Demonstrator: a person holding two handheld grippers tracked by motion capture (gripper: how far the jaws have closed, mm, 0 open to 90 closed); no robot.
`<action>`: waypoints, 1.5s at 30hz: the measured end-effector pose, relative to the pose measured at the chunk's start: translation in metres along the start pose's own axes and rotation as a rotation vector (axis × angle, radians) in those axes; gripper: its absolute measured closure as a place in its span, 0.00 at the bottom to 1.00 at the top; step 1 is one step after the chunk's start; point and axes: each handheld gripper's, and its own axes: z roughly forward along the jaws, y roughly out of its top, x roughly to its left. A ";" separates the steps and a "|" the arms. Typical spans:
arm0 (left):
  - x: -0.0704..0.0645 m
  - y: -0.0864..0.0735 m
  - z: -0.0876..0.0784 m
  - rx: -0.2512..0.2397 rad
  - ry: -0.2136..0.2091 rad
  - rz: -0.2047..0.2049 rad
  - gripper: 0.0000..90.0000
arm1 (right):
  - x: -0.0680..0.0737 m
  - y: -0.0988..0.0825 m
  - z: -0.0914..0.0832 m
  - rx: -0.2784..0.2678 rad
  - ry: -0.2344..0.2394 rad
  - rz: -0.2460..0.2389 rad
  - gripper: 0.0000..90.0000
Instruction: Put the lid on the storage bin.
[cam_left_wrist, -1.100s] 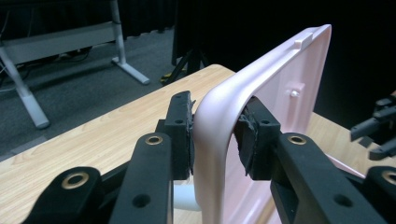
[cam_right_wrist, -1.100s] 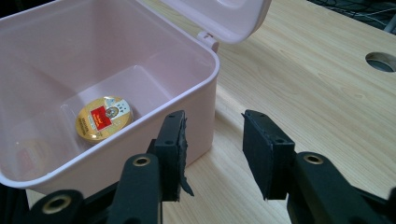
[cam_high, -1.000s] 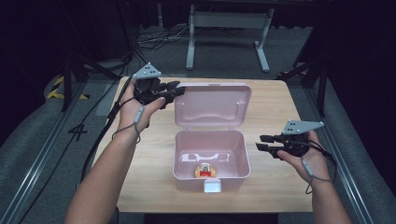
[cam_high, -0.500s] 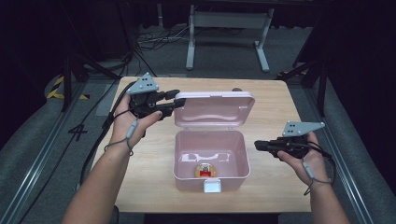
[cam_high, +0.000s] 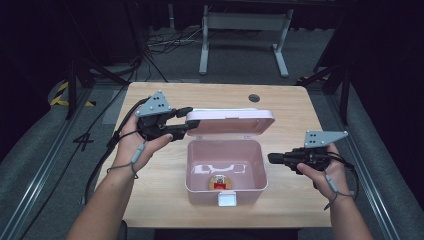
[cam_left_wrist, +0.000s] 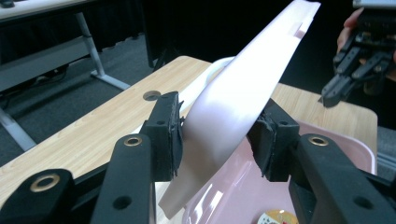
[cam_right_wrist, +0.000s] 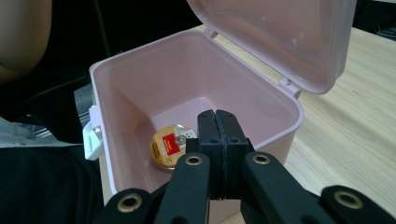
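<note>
A pink plastic box (cam_high: 200, 194) stands open near the table's front edge, with a round gold and red item (cam_high: 219, 182) on its floor. Its hinged lid (cam_high: 230, 125) is raised partway. My left gripper (cam_high: 182, 120) straddles the lid's left edge. In the left gripper view the lid (cam_left_wrist: 243, 79) runs between the pads (cam_left_wrist: 170, 135), which sit close on both sides; the jaws have just been opening. My right gripper (cam_high: 272, 159) hovers to the right of the box, shut and empty. Over its closed tips (cam_right_wrist: 215, 116) I see the round item (cam_right_wrist: 170, 147) inside the box (cam_right_wrist: 140, 84).
A white latch (cam_high: 227, 200) hangs on the box's front. The wooden table (cam_high: 150, 200) has a cable hole (cam_high: 254, 98) at the back. A metal stand (cam_high: 240, 20) and cables lie on the floor beyond. Rails run along both sides of the table.
The left gripper moved right and nearer onto the lid's left edge, and the lid rose from lying back to partly upright. The right gripper's jaws closed.
</note>
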 end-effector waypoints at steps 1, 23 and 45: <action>-0.002 -0.001 0.000 0.003 -0.004 0.005 0.62 | 0.000 0.000 0.000 -0.007 0.007 0.001 1.00; -0.028 -0.023 -0.011 0.076 -0.004 0.067 0.49 | 0.001 -0.003 0.005 -0.072 0.053 -0.051 1.00; -0.026 -0.039 -0.019 0.205 -0.121 0.022 0.47 | 0.004 0.001 0.009 -0.128 0.092 -0.072 1.00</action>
